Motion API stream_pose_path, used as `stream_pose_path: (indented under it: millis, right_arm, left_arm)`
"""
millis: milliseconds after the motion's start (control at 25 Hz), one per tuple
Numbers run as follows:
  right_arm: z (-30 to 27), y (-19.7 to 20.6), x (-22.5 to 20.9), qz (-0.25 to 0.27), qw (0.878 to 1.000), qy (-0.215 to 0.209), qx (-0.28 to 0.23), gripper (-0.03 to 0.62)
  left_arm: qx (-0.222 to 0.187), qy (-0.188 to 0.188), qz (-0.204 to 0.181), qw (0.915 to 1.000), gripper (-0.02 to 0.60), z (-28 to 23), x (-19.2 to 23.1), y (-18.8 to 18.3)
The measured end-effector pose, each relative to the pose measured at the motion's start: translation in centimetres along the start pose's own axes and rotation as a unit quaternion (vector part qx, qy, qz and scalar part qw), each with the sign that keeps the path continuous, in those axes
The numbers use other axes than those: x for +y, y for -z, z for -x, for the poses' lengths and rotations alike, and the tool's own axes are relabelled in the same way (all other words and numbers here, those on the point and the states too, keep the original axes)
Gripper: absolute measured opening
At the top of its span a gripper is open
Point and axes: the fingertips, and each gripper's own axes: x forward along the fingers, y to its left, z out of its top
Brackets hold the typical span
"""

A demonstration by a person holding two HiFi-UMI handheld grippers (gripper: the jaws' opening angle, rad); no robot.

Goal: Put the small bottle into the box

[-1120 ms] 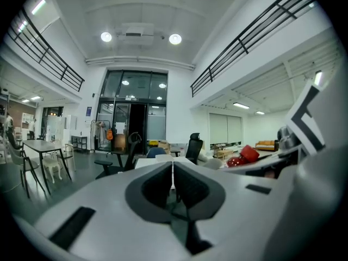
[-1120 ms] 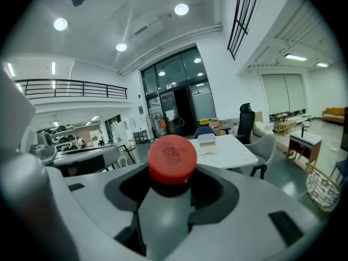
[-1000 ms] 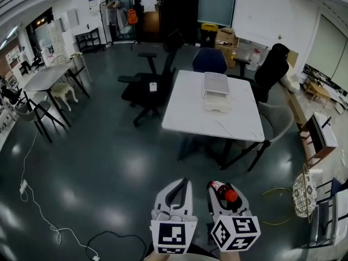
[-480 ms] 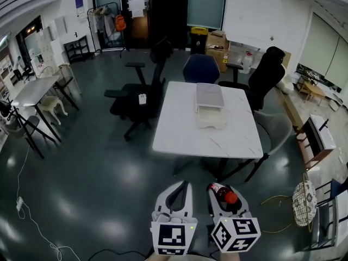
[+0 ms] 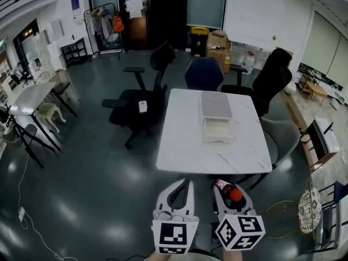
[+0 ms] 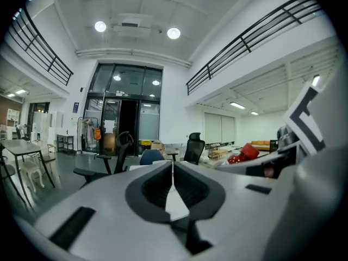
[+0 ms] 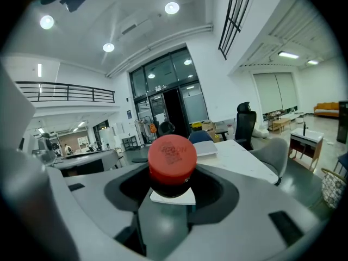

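**Carry stage, bottle in hand.** The right gripper is clamped on the small bottle. In its own view the red cap stands up between the jaws. The left gripper, beside it, has its jaws pressed together on nothing.

The pick-up appears complete; the approach, the placing and the release are not yet done.

The box lies well ahead of the right gripper on the white table. It looks open-topped, and what seems to be its lid lies just beyond it.

The table's near edge runs just ahead of both grippers, with no chair along it. A grey chair stands ahead and to the right, and a black office chair ahead and to the left. The tabletop between the near edge and the box is bare, so a straight forward reach over that edge seems clear.
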Motion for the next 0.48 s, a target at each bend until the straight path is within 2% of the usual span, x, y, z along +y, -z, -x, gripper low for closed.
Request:
stream_pose_path:
  millis: [480]
  right_arm:
    - [-5.2, -0.7, -1.5, -0.002, 0.999, 0.027, 0.018, 0.23]
  left_arm:
    - [0.014, 0.021, 0.01, 0.9996, 0.02, -5.8, 2.4, 0.5]
